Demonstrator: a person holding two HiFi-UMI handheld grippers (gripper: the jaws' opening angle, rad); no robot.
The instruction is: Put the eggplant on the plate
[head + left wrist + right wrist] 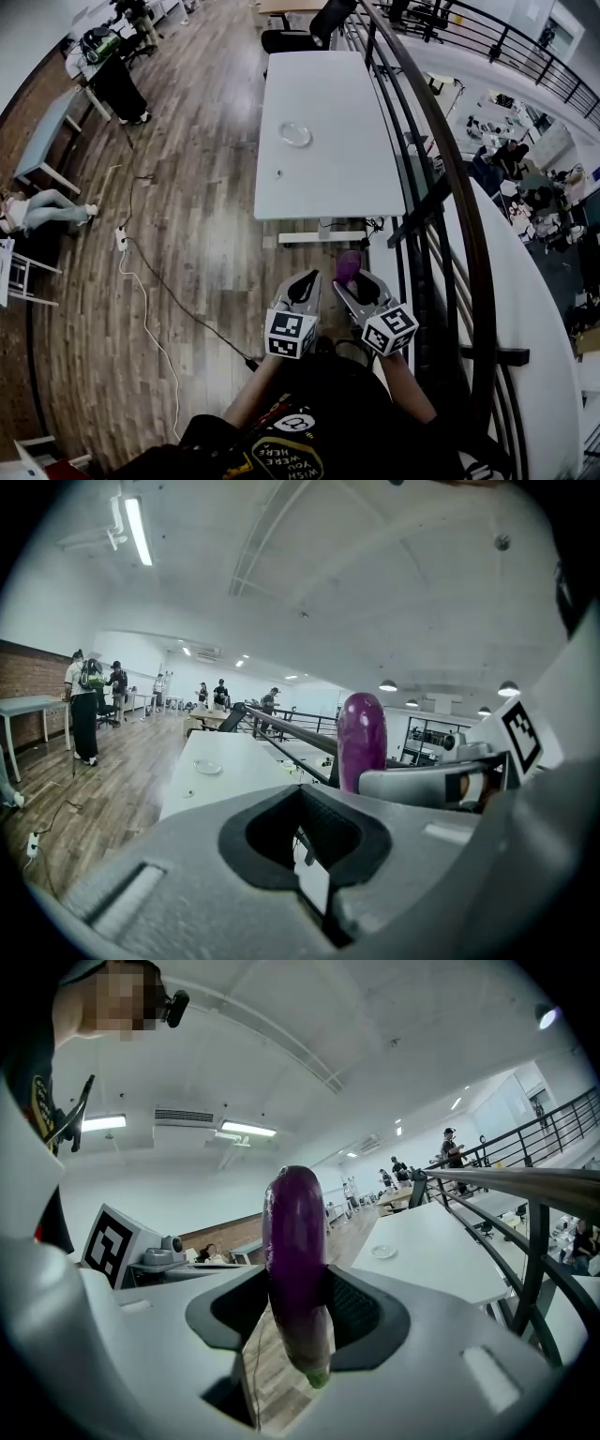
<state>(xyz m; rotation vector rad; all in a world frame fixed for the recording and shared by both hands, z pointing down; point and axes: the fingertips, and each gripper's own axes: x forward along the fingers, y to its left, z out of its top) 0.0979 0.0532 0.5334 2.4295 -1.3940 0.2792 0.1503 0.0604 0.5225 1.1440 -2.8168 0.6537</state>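
Note:
My right gripper (357, 282) (298, 1324) is shut on a purple eggplant (348, 265) (296, 1260), which stands upright between its jaws with the green stem end down. From the left gripper view the eggplant (362, 738) shows at the right. My left gripper (297, 283) (306, 834) is beside it, jaws apart with nothing between them. A clear round plate (294, 134) (207, 767) (382, 1252) lies on a long white table (330, 183) well ahead of both grippers.
A dark metal railing (439, 192) runs along the table's right side. A cable (155, 286) and a power strip (120, 240) lie on the wooden floor at the left. A black chair (298, 39) stands at the table's far end. A small object (278, 172) lies near the plate.

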